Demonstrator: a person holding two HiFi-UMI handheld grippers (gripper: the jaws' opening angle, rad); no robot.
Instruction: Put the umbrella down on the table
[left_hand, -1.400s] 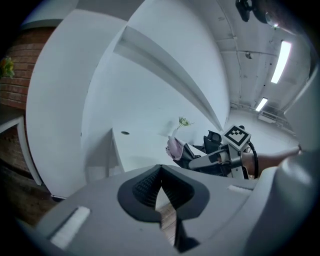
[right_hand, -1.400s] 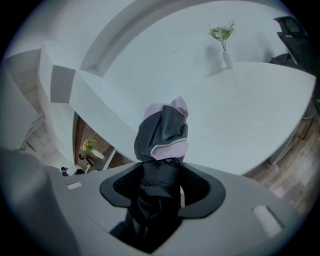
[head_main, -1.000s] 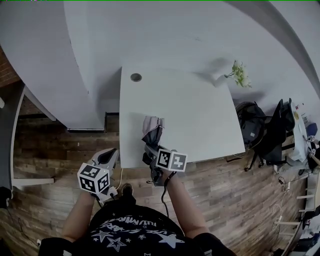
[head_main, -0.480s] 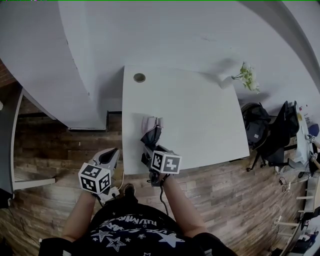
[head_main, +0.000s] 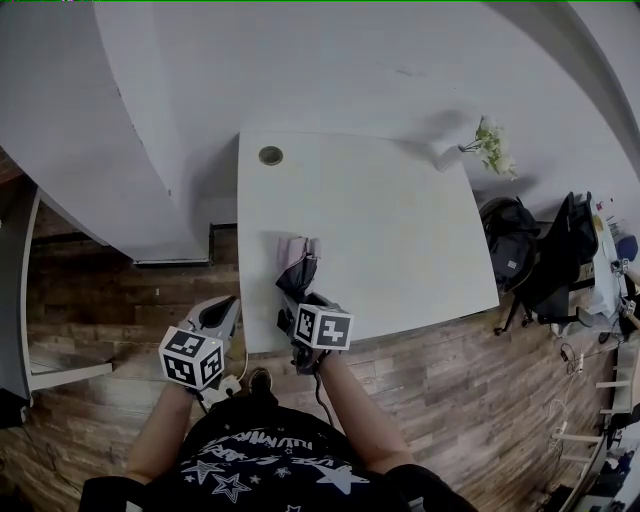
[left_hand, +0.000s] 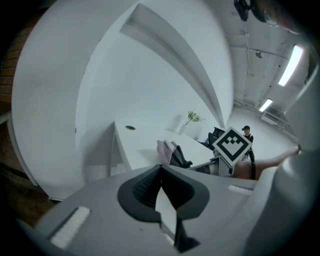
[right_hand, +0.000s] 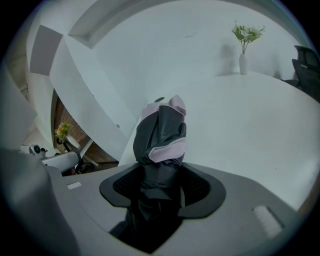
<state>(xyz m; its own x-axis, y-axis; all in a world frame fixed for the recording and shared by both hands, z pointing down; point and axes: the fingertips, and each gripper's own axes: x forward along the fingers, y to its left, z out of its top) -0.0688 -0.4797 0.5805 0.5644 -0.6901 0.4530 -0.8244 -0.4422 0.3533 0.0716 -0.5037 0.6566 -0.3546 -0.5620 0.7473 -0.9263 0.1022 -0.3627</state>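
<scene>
Our right gripper (right_hand: 161, 186) clamps the folded black-and-pink fabric umbrella (right_hand: 162, 131) at the white rectangular table's (head_main: 400, 235) edge — our left gripper's (left_hand: 160, 173) jaws meet, empty.

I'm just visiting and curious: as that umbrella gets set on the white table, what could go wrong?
The right gripper holds the umbrella near the table's front edge; released there, it might tip onto the floor. Its loose fabric sits bunched between the jaws and could snag as they open.

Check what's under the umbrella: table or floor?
The white table, by the edge nearest the person, lies under the folded umbrella. Whether the fabric tip touches it is unclear. The umbrella's lower end is hidden between the right gripper's closed jaws.
</scene>
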